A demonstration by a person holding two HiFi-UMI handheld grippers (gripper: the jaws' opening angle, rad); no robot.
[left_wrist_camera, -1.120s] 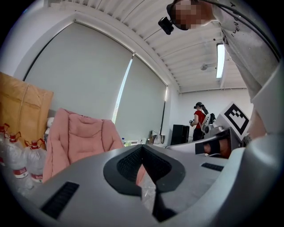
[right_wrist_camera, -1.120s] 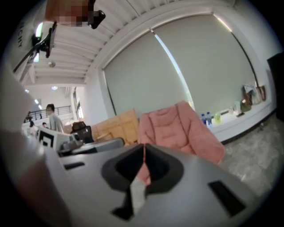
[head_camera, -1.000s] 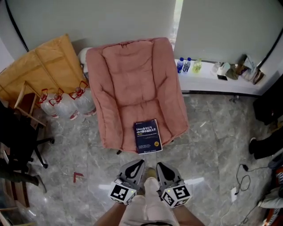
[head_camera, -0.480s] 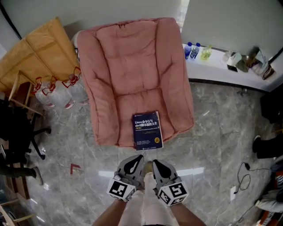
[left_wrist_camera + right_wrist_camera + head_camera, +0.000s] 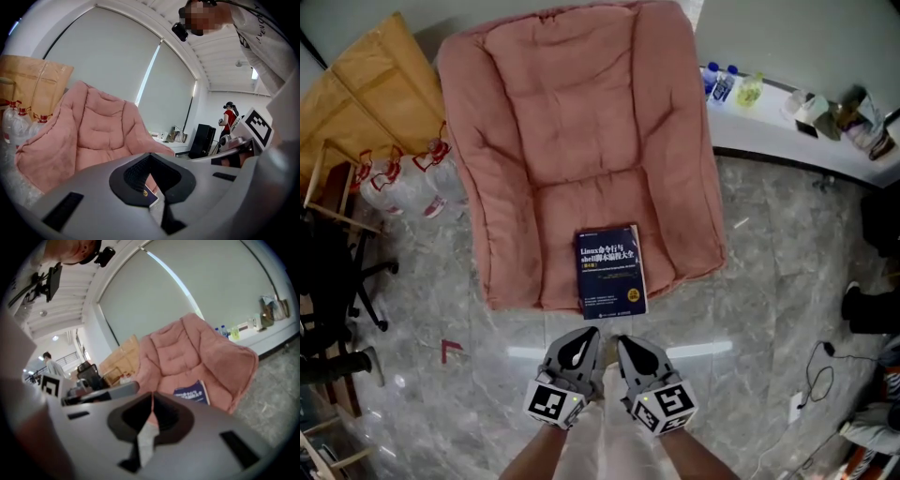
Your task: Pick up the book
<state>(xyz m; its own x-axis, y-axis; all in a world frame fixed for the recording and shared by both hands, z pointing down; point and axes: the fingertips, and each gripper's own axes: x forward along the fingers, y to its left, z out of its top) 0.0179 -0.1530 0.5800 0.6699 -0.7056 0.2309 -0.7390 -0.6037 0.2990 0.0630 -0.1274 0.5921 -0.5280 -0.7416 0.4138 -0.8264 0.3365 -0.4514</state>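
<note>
A dark blue book [image 5: 610, 270] with white title print lies flat on the front of the seat of a pink padded lounge chair [image 5: 572, 122]. Its near edge reaches the cushion's front edge. My left gripper [image 5: 589, 336] and right gripper [image 5: 623, 342] hang side by side over the marble floor, just short of the book, both shut and holding nothing. In the right gripper view the book [image 5: 191, 393] shows beyond the closed right gripper [image 5: 152, 397]. In the left gripper view only a corner of the book [image 5: 149, 192] shows through the closed left gripper [image 5: 150, 157].
Water jugs [image 5: 403, 187] and flattened cardboard [image 5: 366, 84] stand left of the chair, with a black office chair [image 5: 328, 281] nearer. A white ledge [image 5: 787, 141] with bottles [image 5: 724, 82] runs at the right. A cable [image 5: 825, 352] lies on the floor. A person in red [image 5: 229, 117] stands far off.
The chair and book have grown larger in the head view, as both grippers and the camera sank toward them. The grippers stayed shut and side by side.
</note>
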